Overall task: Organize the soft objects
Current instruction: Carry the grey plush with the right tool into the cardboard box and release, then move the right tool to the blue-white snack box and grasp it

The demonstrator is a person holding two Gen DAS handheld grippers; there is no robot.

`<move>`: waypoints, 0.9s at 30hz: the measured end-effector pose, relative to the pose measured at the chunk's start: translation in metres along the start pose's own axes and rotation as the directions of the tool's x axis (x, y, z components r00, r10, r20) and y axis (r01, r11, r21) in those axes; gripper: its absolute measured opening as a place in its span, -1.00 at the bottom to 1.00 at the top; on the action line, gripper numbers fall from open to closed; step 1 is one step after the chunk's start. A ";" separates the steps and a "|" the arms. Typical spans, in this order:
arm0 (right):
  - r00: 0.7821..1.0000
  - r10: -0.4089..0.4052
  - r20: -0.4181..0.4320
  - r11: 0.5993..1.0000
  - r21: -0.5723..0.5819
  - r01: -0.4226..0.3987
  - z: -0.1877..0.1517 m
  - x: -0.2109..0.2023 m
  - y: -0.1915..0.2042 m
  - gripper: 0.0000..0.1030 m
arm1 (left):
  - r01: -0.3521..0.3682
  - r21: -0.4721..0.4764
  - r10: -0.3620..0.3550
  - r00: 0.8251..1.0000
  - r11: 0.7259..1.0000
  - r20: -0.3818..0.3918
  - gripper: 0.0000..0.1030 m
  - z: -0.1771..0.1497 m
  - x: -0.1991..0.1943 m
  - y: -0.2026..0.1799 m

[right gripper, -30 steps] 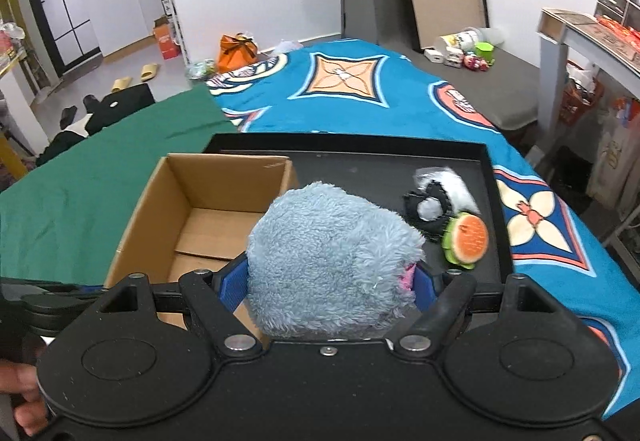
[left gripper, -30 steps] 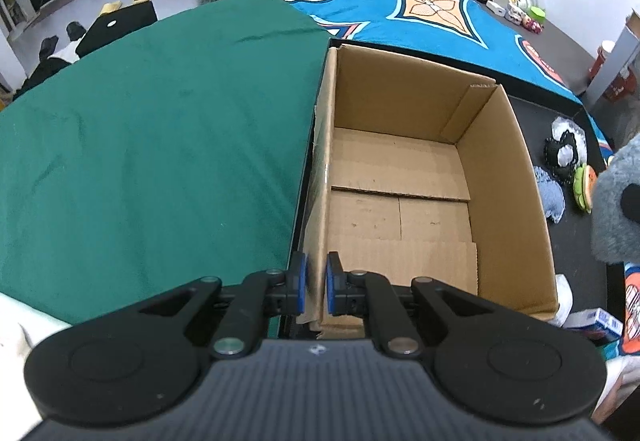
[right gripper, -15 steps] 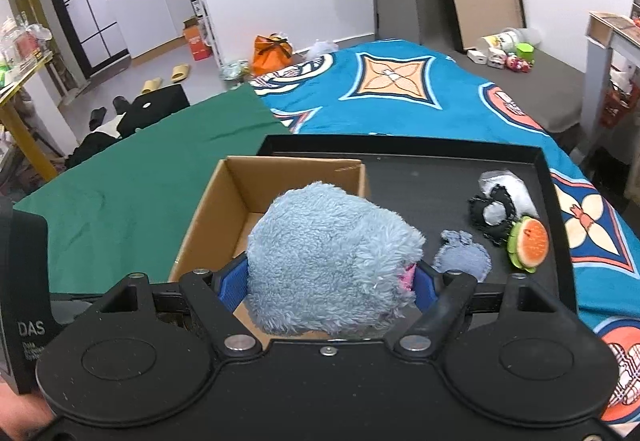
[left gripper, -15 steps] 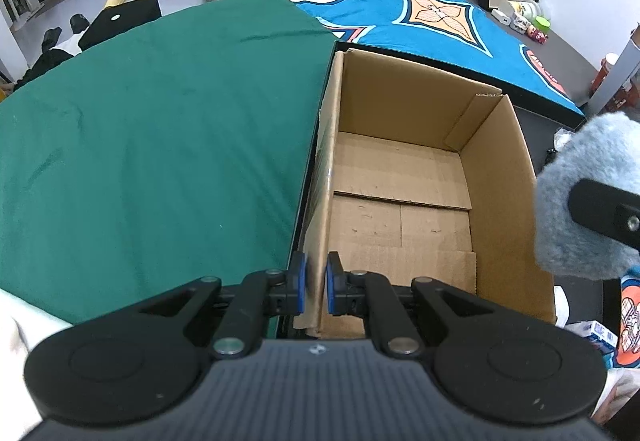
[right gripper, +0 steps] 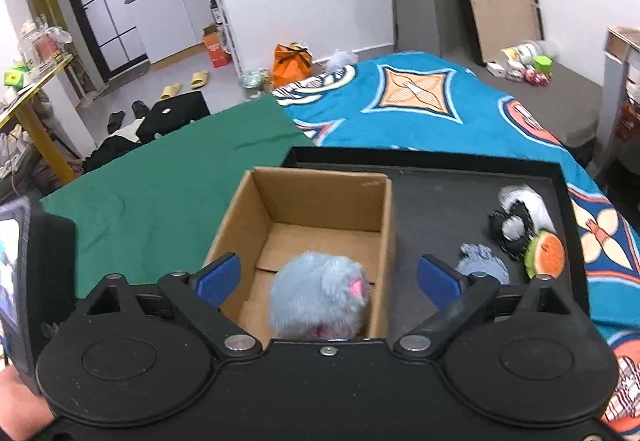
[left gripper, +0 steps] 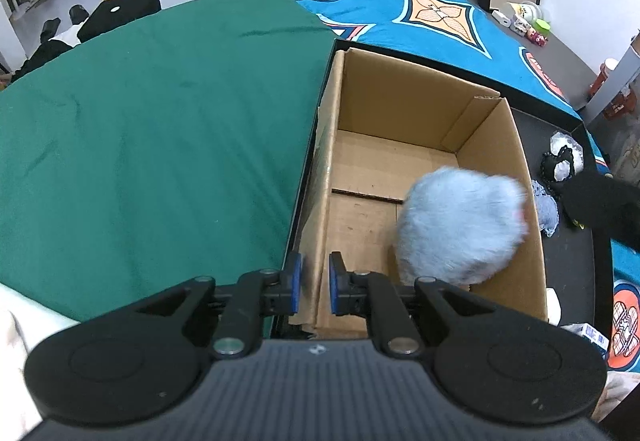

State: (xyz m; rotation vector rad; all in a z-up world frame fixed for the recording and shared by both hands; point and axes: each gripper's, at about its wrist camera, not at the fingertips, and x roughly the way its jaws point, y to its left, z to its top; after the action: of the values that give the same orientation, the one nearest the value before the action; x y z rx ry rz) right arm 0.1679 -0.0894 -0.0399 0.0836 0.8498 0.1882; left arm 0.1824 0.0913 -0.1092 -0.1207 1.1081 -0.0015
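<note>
A fluffy blue-grey plush (left gripper: 460, 225) (right gripper: 320, 295) lies loose inside the open cardboard box (left gripper: 400, 113) (right gripper: 316, 185), near its front right corner. My right gripper (right gripper: 329, 275) is open and empty above the box, its blue pads on either side of the plush. My left gripper (left gripper: 314, 283) is shut on the box's near left wall. On the black tray (right gripper: 440, 217) to the right lie a small blue-grey soft piece (right gripper: 484, 263), a black-and-white plush (right gripper: 516, 221) and a watermelon-slice plush (right gripper: 546, 255).
The tray sits on a table with a green cloth (left gripper: 140, 121) at the left and a blue patterned cloth (right gripper: 420, 101) at the back. A small printed carton (left gripper: 596, 335) lies at the tray's front right.
My right gripper moved over the box, opened and let go of the fluffy plush, which dropped into the box. My left gripper kept its hold on the box wall.
</note>
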 end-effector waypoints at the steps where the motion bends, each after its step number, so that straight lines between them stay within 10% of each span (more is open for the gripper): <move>1: 1.000 -0.008 -0.003 1.000 0.007 0.008 -0.002 -0.001 -0.004 0.85 | -0.003 -0.004 0.003 1.000 1.000 0.001 -0.76 0.000 -0.001 0.000; 27: 0.982 -0.141 -0.123 0.965 0.205 0.165 -0.059 -0.008 -0.090 1.00 | -0.106 0.118 0.105 0.994 0.987 0.015 0.31 -0.010 -0.014 -0.036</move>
State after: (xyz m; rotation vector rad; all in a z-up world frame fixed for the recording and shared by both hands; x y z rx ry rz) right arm 0.1300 -0.1790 -0.0857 0.2102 0.9786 -0.0456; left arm 0.1696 0.0554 -0.0979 0.0452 1.1014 0.0279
